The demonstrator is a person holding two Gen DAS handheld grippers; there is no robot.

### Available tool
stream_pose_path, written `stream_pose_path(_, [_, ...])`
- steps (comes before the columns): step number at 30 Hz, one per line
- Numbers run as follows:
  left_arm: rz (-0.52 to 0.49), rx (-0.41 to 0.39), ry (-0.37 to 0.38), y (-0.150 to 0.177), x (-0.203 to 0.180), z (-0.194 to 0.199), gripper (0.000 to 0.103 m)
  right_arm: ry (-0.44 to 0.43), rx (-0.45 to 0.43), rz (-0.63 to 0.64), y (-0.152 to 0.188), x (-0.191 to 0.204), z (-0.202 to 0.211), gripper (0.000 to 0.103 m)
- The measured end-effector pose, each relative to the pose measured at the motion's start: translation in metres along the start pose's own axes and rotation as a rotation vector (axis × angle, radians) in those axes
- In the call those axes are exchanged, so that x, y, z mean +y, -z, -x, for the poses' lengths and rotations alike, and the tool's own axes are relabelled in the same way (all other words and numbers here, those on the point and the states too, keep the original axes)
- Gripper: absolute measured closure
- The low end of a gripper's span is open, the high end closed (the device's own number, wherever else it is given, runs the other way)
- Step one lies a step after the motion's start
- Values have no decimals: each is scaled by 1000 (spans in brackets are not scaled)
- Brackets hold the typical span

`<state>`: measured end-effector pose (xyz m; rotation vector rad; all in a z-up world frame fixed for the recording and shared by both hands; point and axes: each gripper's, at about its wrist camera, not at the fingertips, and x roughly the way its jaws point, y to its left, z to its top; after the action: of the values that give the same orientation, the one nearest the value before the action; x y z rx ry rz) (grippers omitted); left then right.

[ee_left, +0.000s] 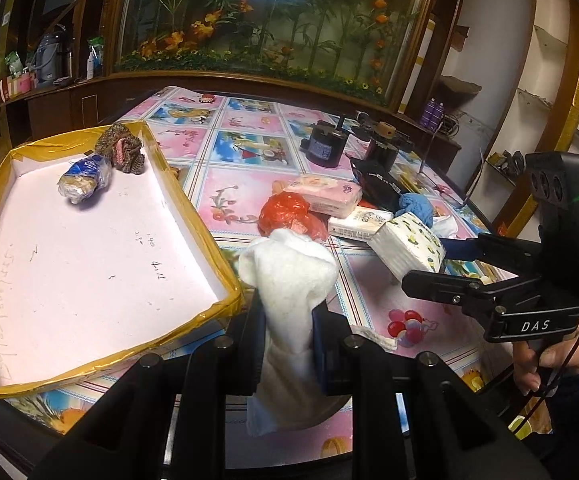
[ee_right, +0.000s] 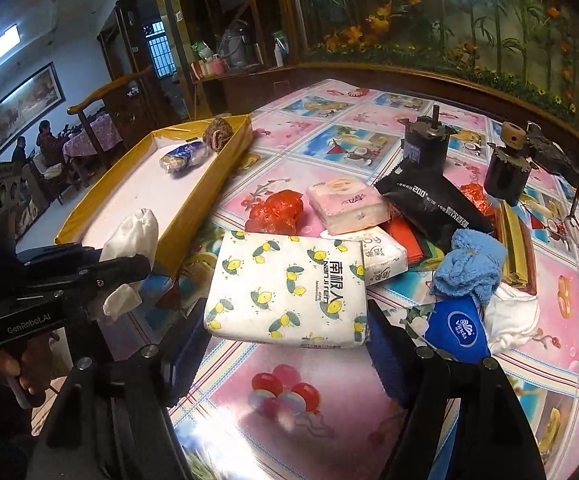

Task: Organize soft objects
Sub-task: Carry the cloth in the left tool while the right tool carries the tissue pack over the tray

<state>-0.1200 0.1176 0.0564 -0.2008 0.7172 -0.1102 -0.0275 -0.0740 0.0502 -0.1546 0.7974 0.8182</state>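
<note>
My left gripper (ee_left: 287,308) is shut on a white cloth (ee_left: 289,292) and holds it above the table by the near right corner of the yellow-rimmed tray (ee_left: 205,216). The tray holds a wrapped blue-and-white bundle (ee_left: 85,180) and a brown knitted item (ee_left: 121,150). My right gripper (ee_right: 289,336) is shut on a lemon-print tissue pack (ee_right: 289,288), lifted above the table; the pack also shows in the left wrist view (ee_left: 409,248). The left gripper with the white cloth (ee_right: 129,240) shows at the left of the right wrist view, beside the tray (ee_right: 193,208).
On the flowered tablecloth lie a red plastic bag (ee_right: 275,212), a pink tissue pack (ee_right: 345,204), another white tissue pack (ee_right: 385,256), a black packet (ee_right: 429,200), a blue towel (ee_right: 469,268), a blue Vinda pack (ee_right: 457,328), two dark motors (ee_right: 425,144) and glasses (ee_right: 573,232).
</note>
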Motion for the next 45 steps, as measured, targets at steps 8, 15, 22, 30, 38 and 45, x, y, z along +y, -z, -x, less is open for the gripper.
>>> stream_pose_path(8, [-3, -33, -21, -14, 8, 17, 84, -37, -64, -8, -29, 5, 14, 25])
stream_pose_path(15, [16, -59, -38, -24, 20, 28, 84, -55, -96, 47, -50, 31, 18, 25])
stream_pose_path(22, [54, -67, -68, -26, 40, 36, 84, -77, -101, 74, -61, 49, 9, 25])
stream_pose_path(30, [100, -121, -107, -35, 63, 68, 84, -71, -144, 121, -81, 66, 20, 25])
stream_pose_path(38, [104, -160, -151, -45, 70, 95, 84, -185, -161, 112, -101, 85, 31, 25])
stream_pose_path(45, [99, -207, -156, -48, 66, 130, 83, -194, -227, 109, -123, 88, 61, 25])
